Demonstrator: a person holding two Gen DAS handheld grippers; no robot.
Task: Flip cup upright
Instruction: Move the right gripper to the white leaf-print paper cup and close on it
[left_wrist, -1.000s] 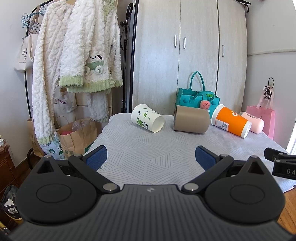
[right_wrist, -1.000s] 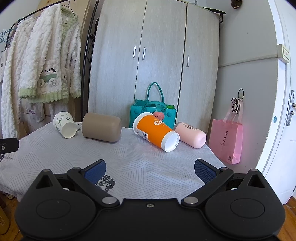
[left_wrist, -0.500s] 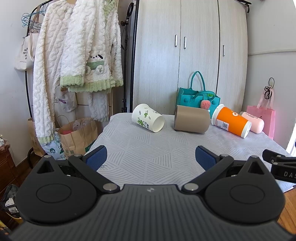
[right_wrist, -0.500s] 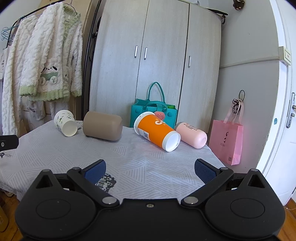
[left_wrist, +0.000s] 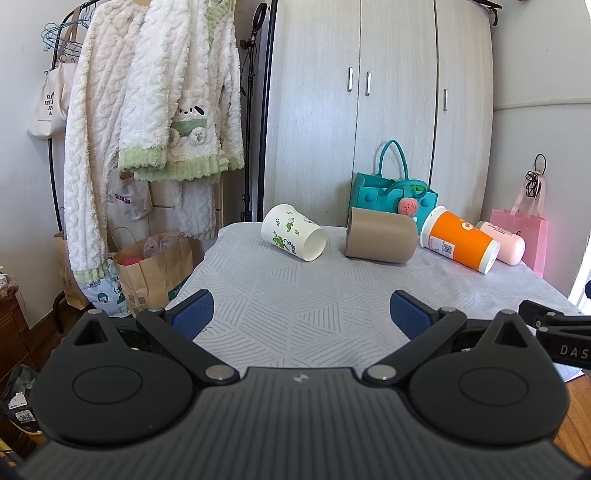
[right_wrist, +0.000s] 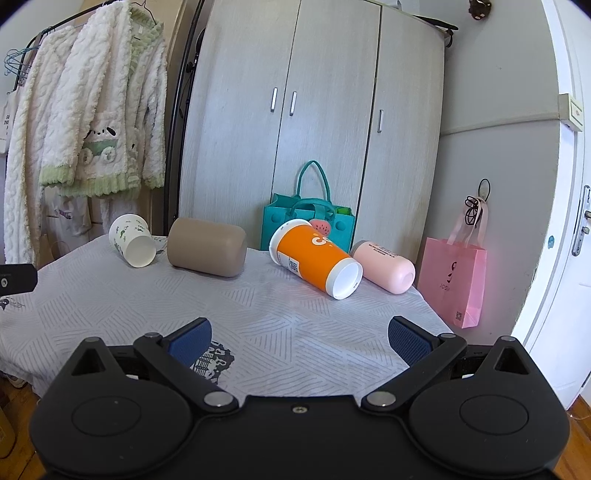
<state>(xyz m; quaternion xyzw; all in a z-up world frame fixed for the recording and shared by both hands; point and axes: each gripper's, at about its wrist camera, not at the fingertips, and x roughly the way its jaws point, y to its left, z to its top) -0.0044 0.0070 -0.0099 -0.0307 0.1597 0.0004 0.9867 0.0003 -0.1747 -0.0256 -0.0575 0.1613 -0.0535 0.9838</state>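
Note:
Several cups lie on their sides in a row at the far edge of the table: a white paper cup with green leaf print (left_wrist: 293, 237) (right_wrist: 132, 240), a brown cup (left_wrist: 380, 240) (right_wrist: 206, 246), an orange cup with white rim (left_wrist: 460, 244) (right_wrist: 316, 258) and a pink cup (left_wrist: 503, 242) (right_wrist: 384, 266). My left gripper (left_wrist: 301, 314) is open and empty over the near table edge, well short of the cups. My right gripper (right_wrist: 299, 339) is open and empty, also near the front edge.
The table has a grey patterned cloth (left_wrist: 314, 291). A teal bag (left_wrist: 391, 199) stands behind the cups before a wardrobe (left_wrist: 369, 110). Fluffy robes hang on a rack (left_wrist: 147, 122) at left, with paper bags (left_wrist: 155, 269) below. A pink bag (right_wrist: 454, 280) hangs at right.
Both grippers have edged slightly forward toward the table; the cups look a little nearer. Nothing on the table has moved.

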